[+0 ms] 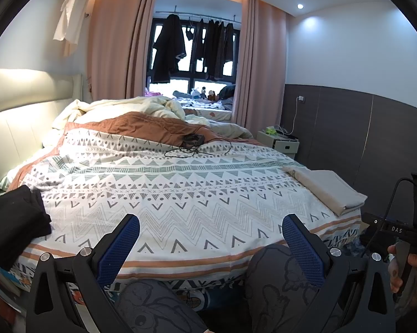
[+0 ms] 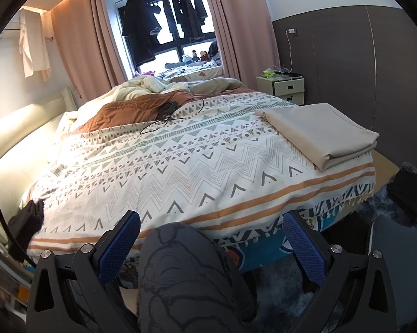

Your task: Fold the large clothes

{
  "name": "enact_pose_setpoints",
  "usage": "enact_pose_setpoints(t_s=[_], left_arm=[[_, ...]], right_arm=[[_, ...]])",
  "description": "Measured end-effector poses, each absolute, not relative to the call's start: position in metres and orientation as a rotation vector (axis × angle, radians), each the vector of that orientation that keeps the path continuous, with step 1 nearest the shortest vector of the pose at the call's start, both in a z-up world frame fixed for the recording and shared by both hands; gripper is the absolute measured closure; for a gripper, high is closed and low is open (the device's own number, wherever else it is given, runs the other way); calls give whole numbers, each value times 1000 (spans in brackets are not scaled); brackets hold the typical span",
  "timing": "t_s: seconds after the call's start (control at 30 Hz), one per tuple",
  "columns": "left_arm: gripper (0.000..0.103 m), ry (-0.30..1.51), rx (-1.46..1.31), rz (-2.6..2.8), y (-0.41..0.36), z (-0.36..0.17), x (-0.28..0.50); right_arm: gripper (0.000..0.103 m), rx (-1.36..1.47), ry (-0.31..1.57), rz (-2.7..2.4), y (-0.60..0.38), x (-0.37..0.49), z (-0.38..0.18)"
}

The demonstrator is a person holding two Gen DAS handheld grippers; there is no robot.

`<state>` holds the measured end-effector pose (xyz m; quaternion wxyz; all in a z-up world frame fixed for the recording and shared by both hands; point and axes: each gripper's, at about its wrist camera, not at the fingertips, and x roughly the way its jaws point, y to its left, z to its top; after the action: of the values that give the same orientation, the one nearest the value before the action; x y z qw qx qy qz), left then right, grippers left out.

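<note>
**Bedroom bed, both tools idle between garments**

A patterned woven bedspread point(image 1: 180, 194) is seen ahead of both tools. The left gripper point(image 1: 211, 247) and right gripper point(image 2: 211, 245) are held wide apart, empty. A neatly squared beige folded cloth point(image 2: 319, 136) lies ahead-right; a limp black garment point(image 1: 14, 222), ahead-left, is judged next to be spread flat.

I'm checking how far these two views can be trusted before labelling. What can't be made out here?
- Black garment: left wrist view, cut off by the left edge; right wrist view shows only a dark scrap. Type unclear.
- Folded beige cloth: what garment it is stays hidden by the folds.
- Small dark item with cable: too small to identify.
</note>
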<state>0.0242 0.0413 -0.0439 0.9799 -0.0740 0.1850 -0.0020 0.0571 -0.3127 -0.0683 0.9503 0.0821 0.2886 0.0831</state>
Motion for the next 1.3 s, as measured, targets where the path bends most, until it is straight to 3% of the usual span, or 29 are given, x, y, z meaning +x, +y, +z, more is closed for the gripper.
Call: enact_pose_setpoints(t_s=[1.3], left_arm=[[0,375,-154,20,39,-44,16]], right_arm=[[0,194,577,160,-313,44,-71]])
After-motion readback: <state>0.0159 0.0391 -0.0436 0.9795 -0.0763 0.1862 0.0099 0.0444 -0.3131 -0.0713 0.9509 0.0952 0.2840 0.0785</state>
